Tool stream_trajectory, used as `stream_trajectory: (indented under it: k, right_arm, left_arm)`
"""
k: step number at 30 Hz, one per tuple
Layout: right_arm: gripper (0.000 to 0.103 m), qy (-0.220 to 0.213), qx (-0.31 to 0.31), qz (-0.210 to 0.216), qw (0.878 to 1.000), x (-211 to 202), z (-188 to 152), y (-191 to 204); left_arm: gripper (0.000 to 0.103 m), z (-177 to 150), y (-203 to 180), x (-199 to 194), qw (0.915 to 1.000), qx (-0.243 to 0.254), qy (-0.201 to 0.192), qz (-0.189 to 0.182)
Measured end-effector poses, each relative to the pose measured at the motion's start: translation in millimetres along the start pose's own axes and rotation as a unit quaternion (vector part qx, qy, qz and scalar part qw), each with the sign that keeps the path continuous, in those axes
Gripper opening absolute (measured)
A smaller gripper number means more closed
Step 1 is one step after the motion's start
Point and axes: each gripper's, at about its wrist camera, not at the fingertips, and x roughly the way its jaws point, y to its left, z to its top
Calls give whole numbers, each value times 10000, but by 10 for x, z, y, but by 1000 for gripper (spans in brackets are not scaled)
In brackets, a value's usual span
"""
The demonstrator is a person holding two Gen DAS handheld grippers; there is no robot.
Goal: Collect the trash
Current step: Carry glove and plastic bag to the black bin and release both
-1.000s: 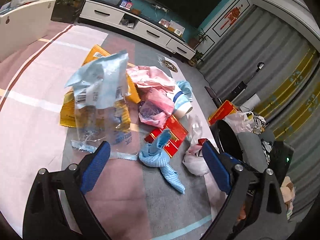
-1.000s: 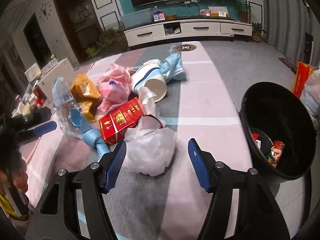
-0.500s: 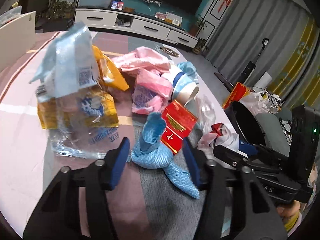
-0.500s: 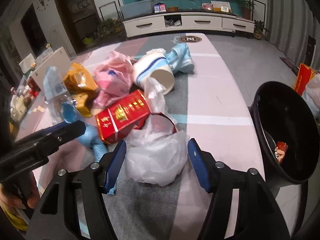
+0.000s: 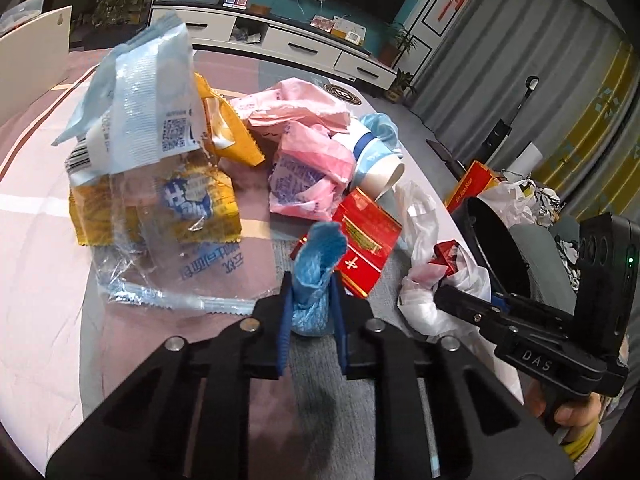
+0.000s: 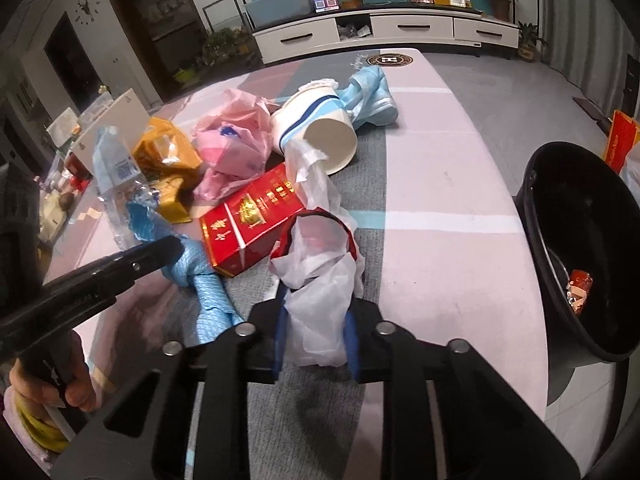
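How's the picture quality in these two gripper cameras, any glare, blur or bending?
Left wrist view: sharp, strong fisheye bending the TV cabinet, glare on the clear wrapper. Right wrist view: sharp, dimmer at the left doorway, bin interior dark.

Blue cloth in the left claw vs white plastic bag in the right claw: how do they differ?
Colour: the blue cloth is blue and opaque; the white plastic bag is white and translucent.
Surface: the cloth has a quilted weave; the bag is smooth, crinkled film.
Shape: the cloth is a knotted twist with a tail; the bag is a loose bunch with a red-rimmed opening.
Shared: each is pinched in a shut claw, cloth in the left claw, bag in the right claw, both on the table.
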Motion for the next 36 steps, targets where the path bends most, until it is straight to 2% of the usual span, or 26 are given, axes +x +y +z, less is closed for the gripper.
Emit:
stream_trajectory:
  k: [7,12,14,20,24,30,33,36]
  right_arm:
    - [18,-463,153,368,9981,-367,-36,-74]
    - [19,-801,323,164,9961,-588,-28,-240]
    - [19,-879,400,85,9953,-643,-17,-331]
    - [19,-1224,606,-207,9904,-859,-30,-600]
    - [19,-1399,958,-352,9849,-977,-55,-846]
    - [19,-1718,1771,-717,9664,-1173,-136,-1341]
    - [19,-1738,2055,-838,9594,-1203,-184,-1548]
    - [19,-1696,2226,-969,9551,-1193,-212,-1689]
  left_arm:
    - [17,23,-129,-342,9989,161,-360,-256]
    - [17,49,-322,-512,9962,362,-575,-536]
    - [17,74,-460,-493,9958,505,-578,-494]
    - [17,155,-874,-347,9936,754,-530,-656]
    - [17,246,-1210,-221,9908,960,-543,-787]
    - [18,406,-1808,89,9851,1276,-487,-1044]
    - [18,493,-2091,304,9830,1354,-425,-1168]
    - [19,549,-2312,558,9828,1430,-279,-1139]
